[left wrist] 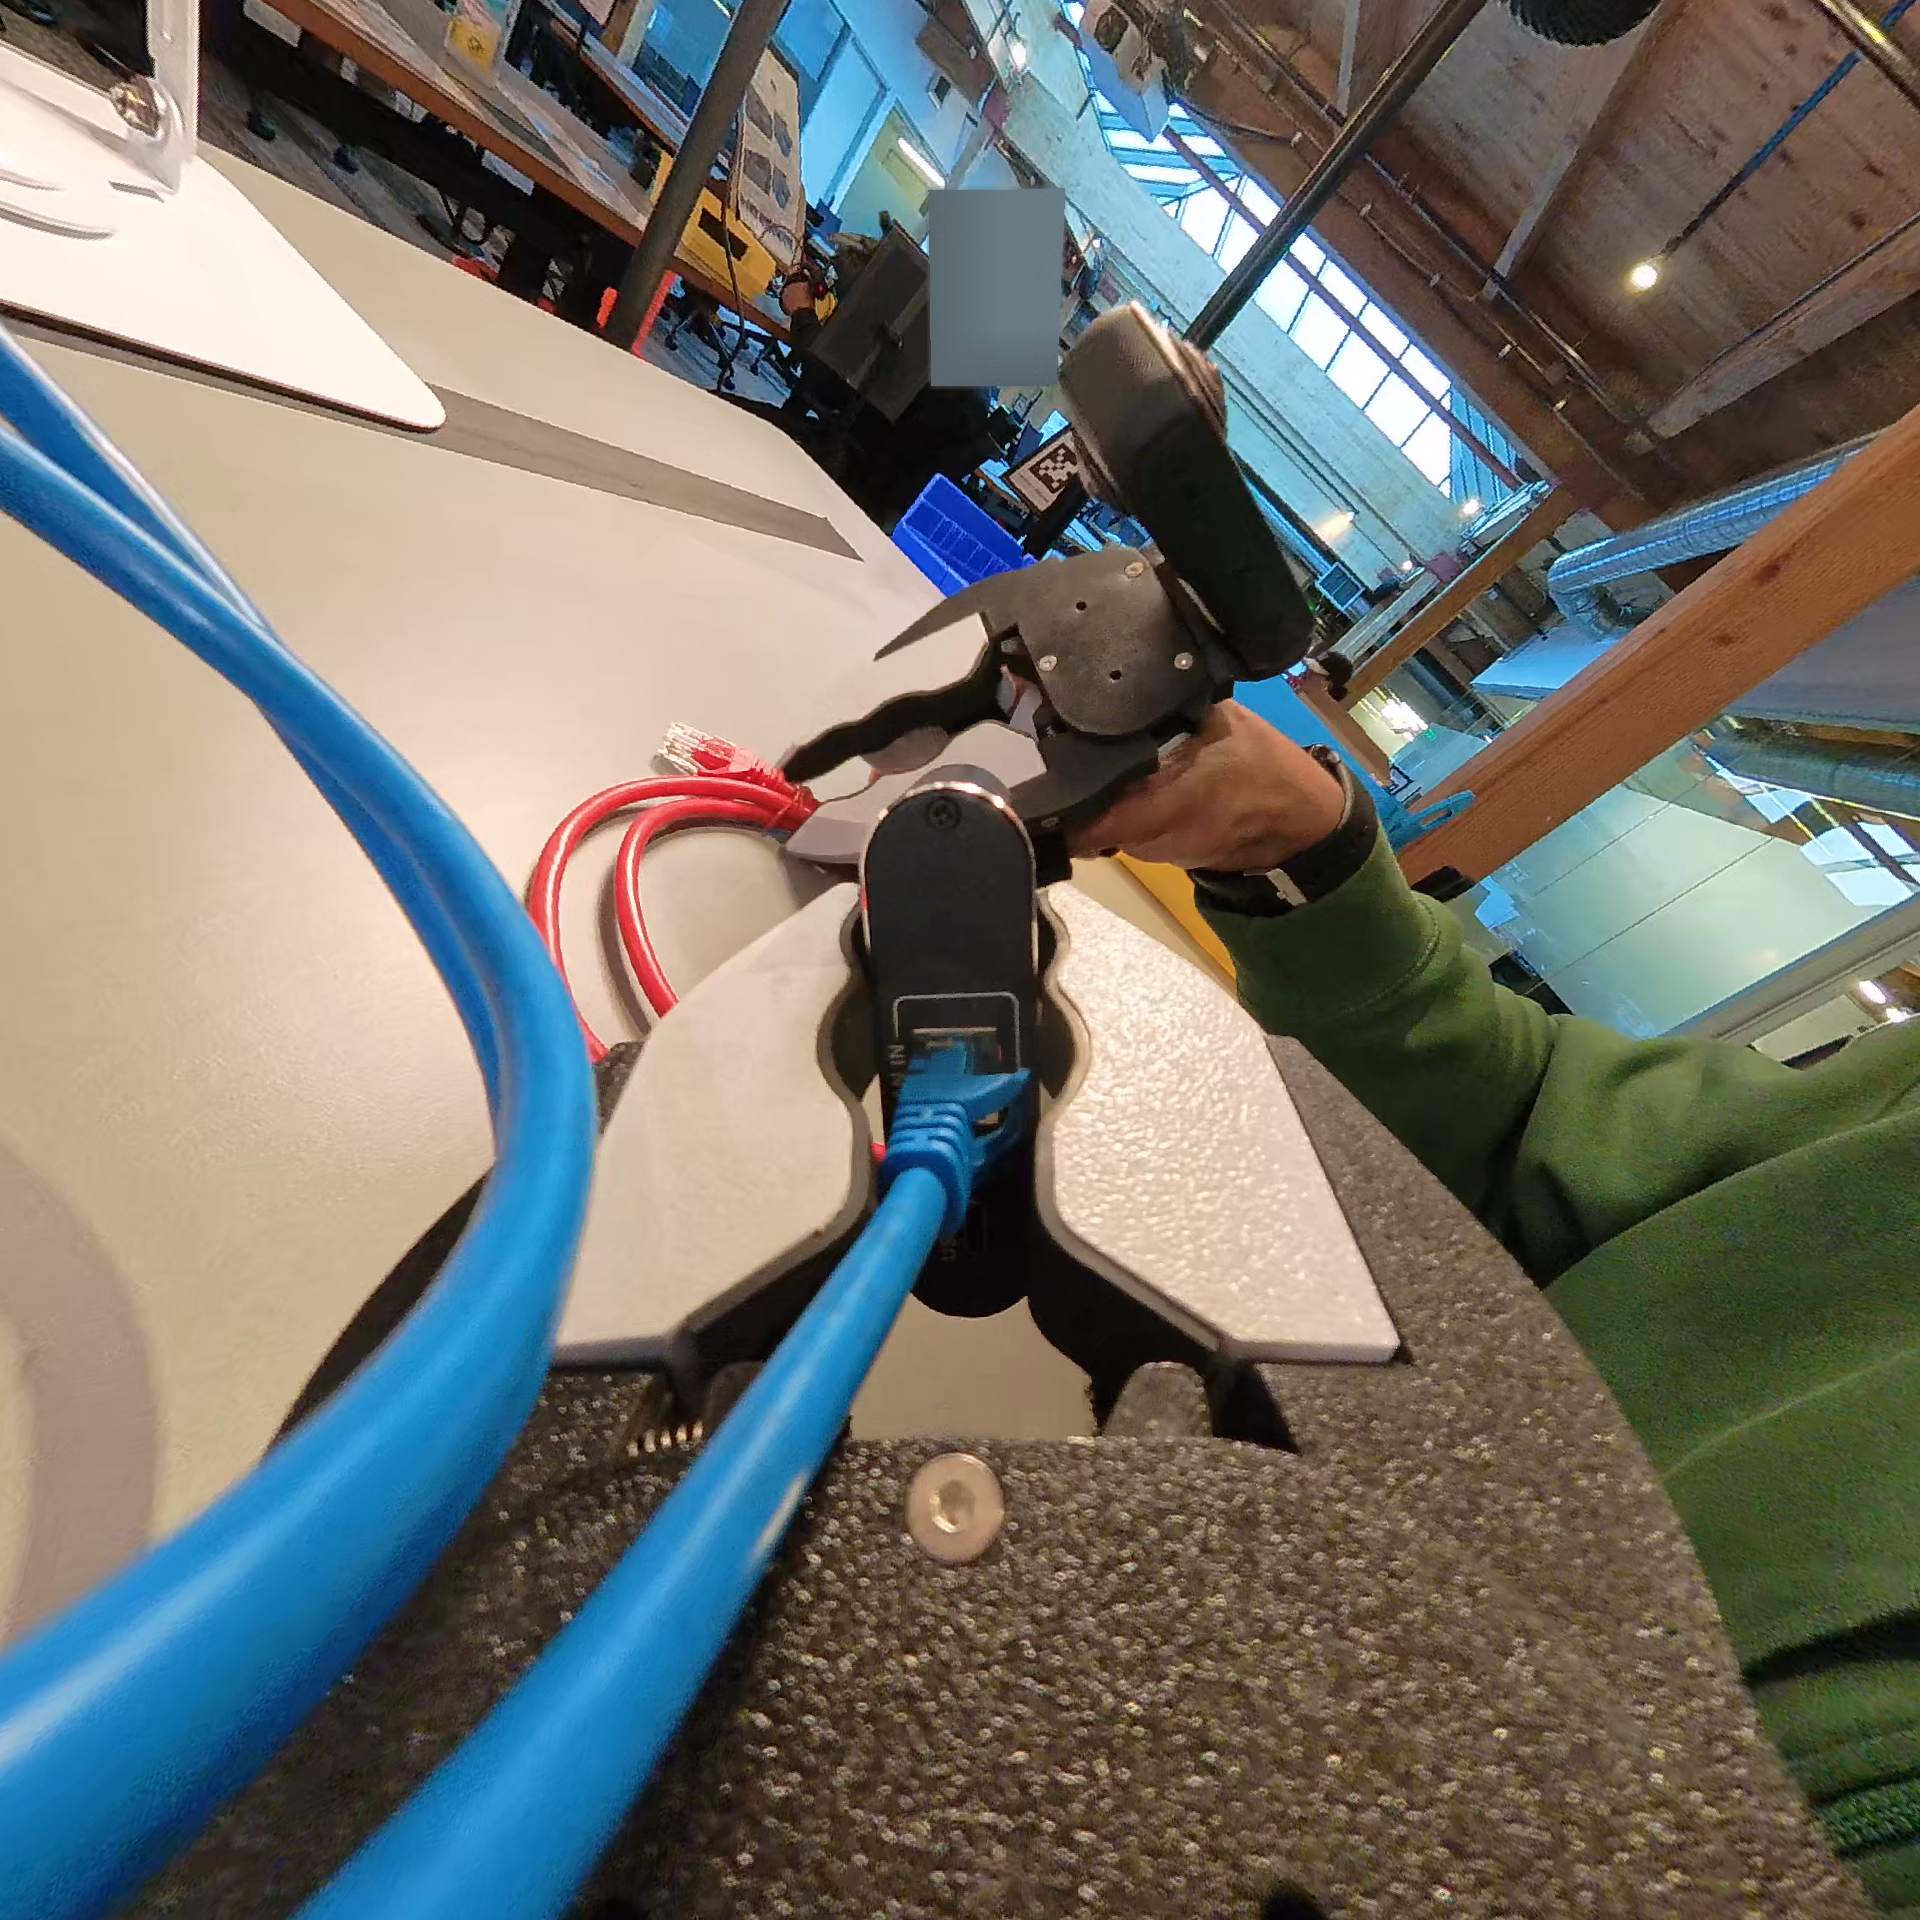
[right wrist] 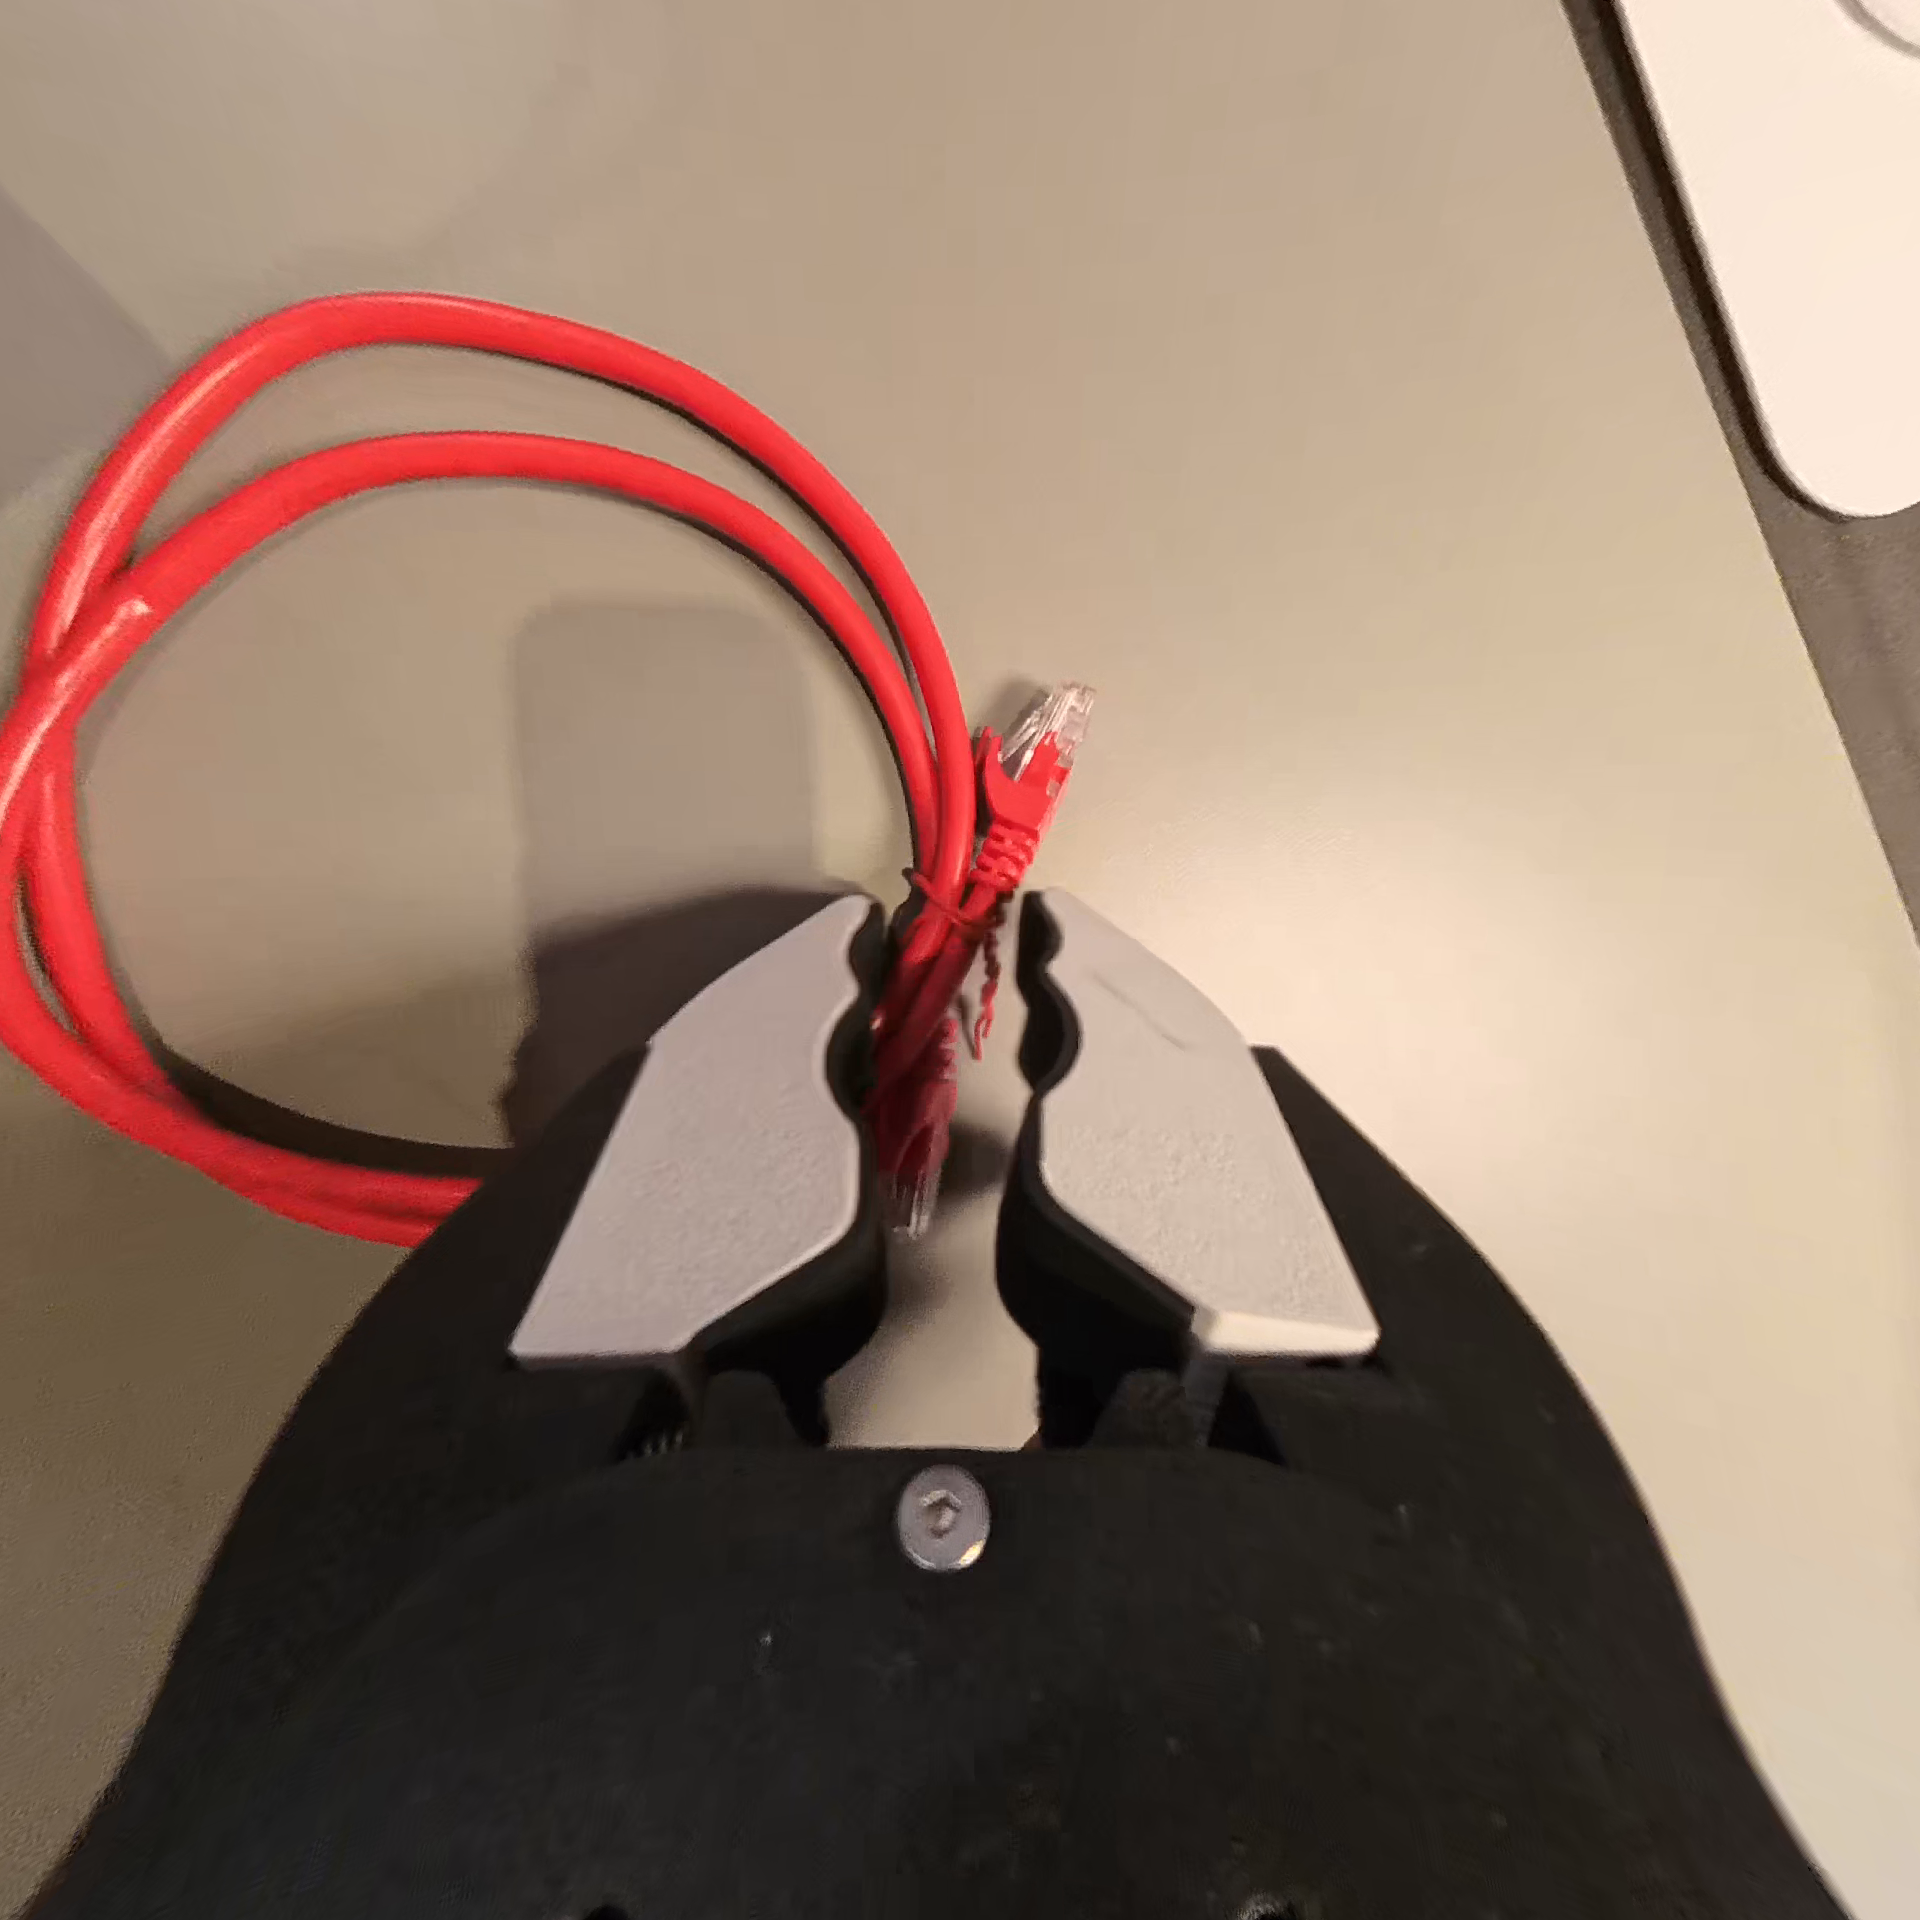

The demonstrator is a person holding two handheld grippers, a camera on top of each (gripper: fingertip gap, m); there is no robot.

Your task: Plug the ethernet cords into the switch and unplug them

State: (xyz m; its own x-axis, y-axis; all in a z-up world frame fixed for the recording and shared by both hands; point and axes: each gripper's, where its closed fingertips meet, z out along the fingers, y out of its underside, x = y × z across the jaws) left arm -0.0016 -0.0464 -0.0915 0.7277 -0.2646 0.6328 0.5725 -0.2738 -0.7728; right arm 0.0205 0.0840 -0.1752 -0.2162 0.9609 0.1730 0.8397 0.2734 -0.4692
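- The small black oval-ended plastic switch (left wrist: 948, 997) is gripped between the 2 grey fingers of the left gripper (left wrist: 951, 1049), clenched on its sides and raised above the grey table top (left wrist: 312, 831).
- The thick blue ethernet cord (left wrist: 343, 1039) is seated by its plug in the port on the switch's near face; its slack loops off to the left.
- The thin red ethernet cord (right wrist: 520, 436), bundled with a twist tie, lies coiled on the table; 1 clear-tipped plug (right wrist: 1044, 738) points away past the fingertips.
- The right gripper (right wrist: 951, 925) is lowered over the tied section. Its fingers are parted, with the bundle between them touching the left finger; nothing is grasped yet.
- Step judged in hand: pick-up of the red cord for plugging.
- The next move calls for closure just behind a plug, then alignment with a free port. No free port is visible.
- In the left wrist view the right gripper is held at a downward tilt by a hand (left wrist: 1226, 800) in a green sleeve.
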